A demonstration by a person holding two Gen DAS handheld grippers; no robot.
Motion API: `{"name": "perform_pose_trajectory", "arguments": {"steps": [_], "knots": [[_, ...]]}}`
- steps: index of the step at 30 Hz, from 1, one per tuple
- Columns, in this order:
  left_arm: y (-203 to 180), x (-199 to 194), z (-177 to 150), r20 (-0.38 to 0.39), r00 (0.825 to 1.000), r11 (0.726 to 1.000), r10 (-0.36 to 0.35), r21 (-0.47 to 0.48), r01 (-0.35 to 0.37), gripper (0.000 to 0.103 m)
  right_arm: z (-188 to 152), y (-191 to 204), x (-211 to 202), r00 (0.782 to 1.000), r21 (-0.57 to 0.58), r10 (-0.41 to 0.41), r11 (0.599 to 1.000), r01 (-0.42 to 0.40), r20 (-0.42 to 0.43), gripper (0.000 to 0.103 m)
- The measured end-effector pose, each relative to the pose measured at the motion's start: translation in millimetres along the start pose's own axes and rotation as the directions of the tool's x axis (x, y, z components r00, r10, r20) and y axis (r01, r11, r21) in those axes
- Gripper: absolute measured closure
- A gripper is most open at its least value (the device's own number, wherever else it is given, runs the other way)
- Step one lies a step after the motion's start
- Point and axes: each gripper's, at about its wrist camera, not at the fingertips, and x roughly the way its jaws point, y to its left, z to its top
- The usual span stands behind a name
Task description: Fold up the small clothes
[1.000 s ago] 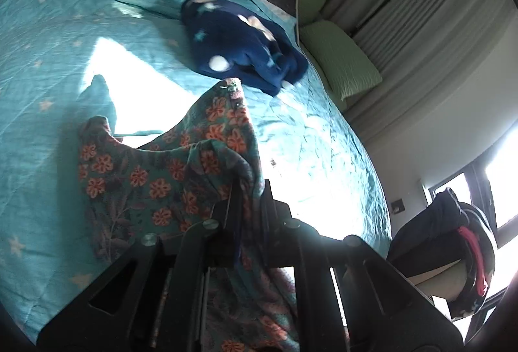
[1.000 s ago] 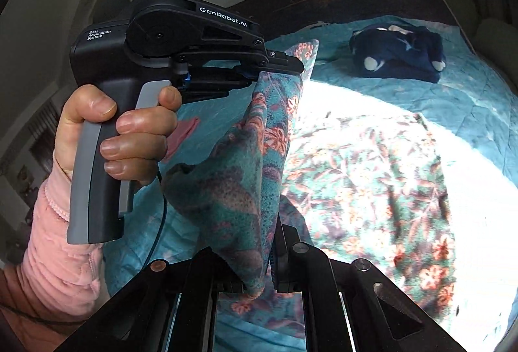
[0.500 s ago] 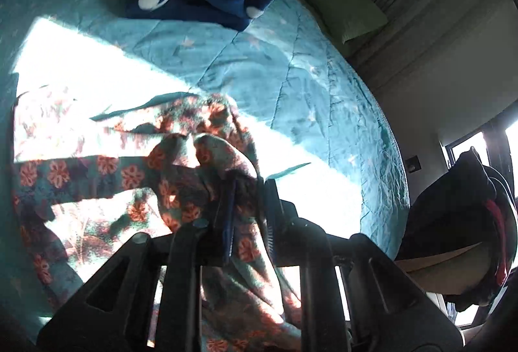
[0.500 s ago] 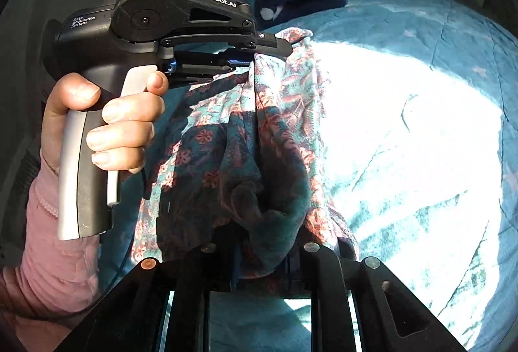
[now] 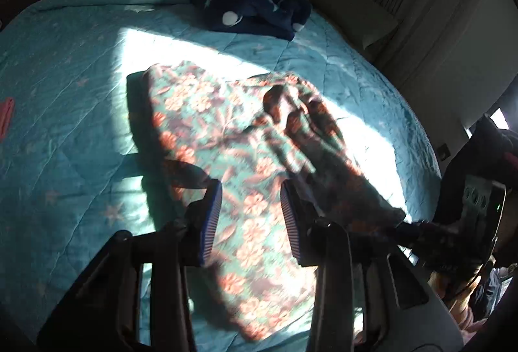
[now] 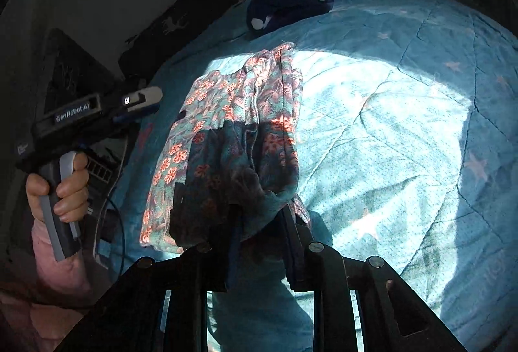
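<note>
now the floral garment (image 5: 233,138) lies flat on the teal bedspread (image 5: 64,125), where a second ago both grippers held it bunched in the air. the left gripper (image 5: 251,219) has just been opening; its jaws stand apart above the cloth, gripping nothing. the right gripper (image 6: 259,238), at four o'clock of it, has been opening too, though a fold lies between its jaws. so this fold looks laid. a navy garment (image 5: 249,5) waits at twelve o'clock.

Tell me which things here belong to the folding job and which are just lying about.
Job: floral garment, left gripper, right gripper.
Lying about: navy bundle, bedspread, pillow, red item at the bed's edge.
</note>
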Motion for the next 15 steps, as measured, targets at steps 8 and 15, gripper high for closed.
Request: {"name": "perform_pose_trajectory", "arguments": {"steps": [8, 15], "knots": [[21, -6, -90, -0.065, 0.996, 0.996, 0.057, -0.06, -0.061, 0.047, 12, 4, -20, 0.995, -0.018, -0.083, 0.996, 0.084, 0.052, 0.059], [-19, -13, -107, -0.03, 0.999, 0.996, 0.017, 0.093, -0.014, 0.038, 16, 40, -14, 0.987, -0.153, -0.126, 0.978, 0.14, 0.099, 0.058]]}}
